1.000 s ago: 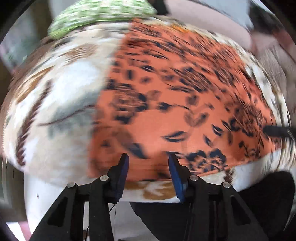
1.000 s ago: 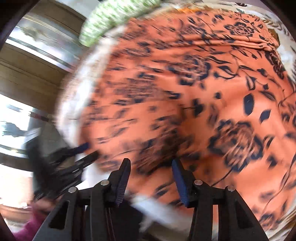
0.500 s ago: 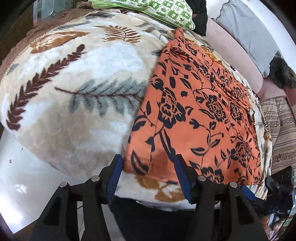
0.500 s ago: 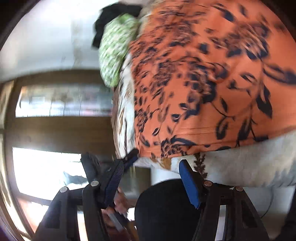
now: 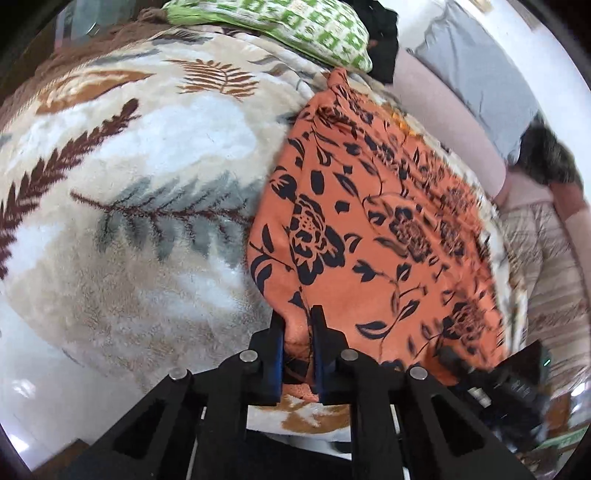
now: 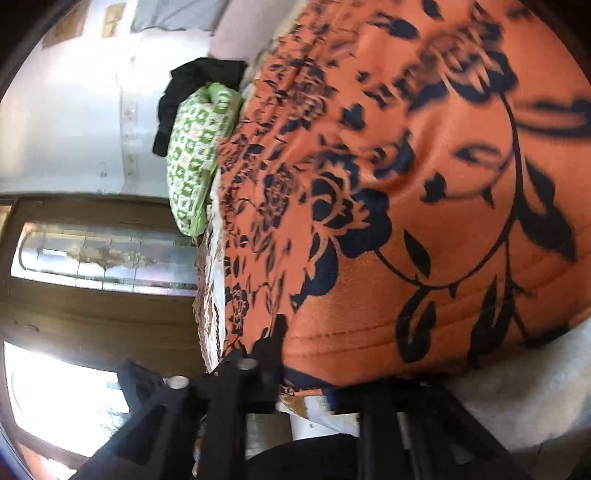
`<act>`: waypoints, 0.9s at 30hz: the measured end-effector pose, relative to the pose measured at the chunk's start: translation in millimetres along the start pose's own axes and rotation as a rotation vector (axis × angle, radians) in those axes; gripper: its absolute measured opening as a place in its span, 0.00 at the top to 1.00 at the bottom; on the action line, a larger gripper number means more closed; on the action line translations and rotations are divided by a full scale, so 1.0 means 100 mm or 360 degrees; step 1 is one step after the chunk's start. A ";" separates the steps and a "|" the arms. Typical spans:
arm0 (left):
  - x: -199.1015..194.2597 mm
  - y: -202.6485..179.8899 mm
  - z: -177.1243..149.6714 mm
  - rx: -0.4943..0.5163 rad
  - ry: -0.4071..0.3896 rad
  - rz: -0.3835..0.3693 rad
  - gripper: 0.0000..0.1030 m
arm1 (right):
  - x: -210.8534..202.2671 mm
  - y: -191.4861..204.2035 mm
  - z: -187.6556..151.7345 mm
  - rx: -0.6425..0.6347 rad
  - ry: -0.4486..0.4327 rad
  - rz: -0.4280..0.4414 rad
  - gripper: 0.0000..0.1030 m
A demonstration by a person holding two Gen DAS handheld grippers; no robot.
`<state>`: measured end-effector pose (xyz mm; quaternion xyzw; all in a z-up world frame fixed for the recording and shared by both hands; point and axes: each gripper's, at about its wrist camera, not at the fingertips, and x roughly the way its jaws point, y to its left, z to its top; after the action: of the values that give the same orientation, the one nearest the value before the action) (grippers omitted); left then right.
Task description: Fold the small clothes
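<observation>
An orange garment with a black flower print (image 5: 369, 229) lies spread on a plush leaf-patterned blanket (image 5: 129, 184). My left gripper (image 5: 298, 317) is shut on the garment's near left hem corner. My right gripper (image 6: 303, 354) is rolled sideways at the garment's (image 6: 406, 184) near hem, which drapes over its fingers; the left finger (image 6: 275, 332) shows, the right one is mostly hidden, and the jaws look closed on the hem. The right gripper also appears at the lower right of the left wrist view (image 5: 517, 376).
A green-and-white checked pillow (image 5: 288, 22) and a black cloth (image 5: 384, 37) lie at the blanket's far end. A pink sofa back with a grey cushion (image 5: 476, 74) runs along the right. A wooden window wall (image 6: 92, 258) stands beyond the bed.
Both grippers were open at the garment's near hem half a second ago. Now both have closed on the hem, and the right gripper has come closer, with cloth covering its fingers.
</observation>
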<state>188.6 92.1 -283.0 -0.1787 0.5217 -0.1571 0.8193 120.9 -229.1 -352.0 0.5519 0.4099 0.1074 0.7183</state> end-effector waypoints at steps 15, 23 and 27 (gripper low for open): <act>-0.40 0.26 0.04 0.0034 -0.0060 0.0010 0.84 | 0.02 0.81 -0.69 -0.0850 0.0539 -0.0009 0.94; -0.56 0.45 0.12 -0.0073 -0.0084 0.0045 0.52 | -1.24 0.87 0.38 -0.0773 0.0125 -0.0329 0.93; -0.60 0.43 0.19 -0.0049 -0.0123 0.0052 0.38 | -1.84 0.40 1.00 -0.0608 -0.0163 -0.0681 0.25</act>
<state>184.3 159.5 -247.7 -0.1887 0.4949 -0.1285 0.8384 85.4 -396.2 -224.8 0.3122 0.4526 0.0007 0.8353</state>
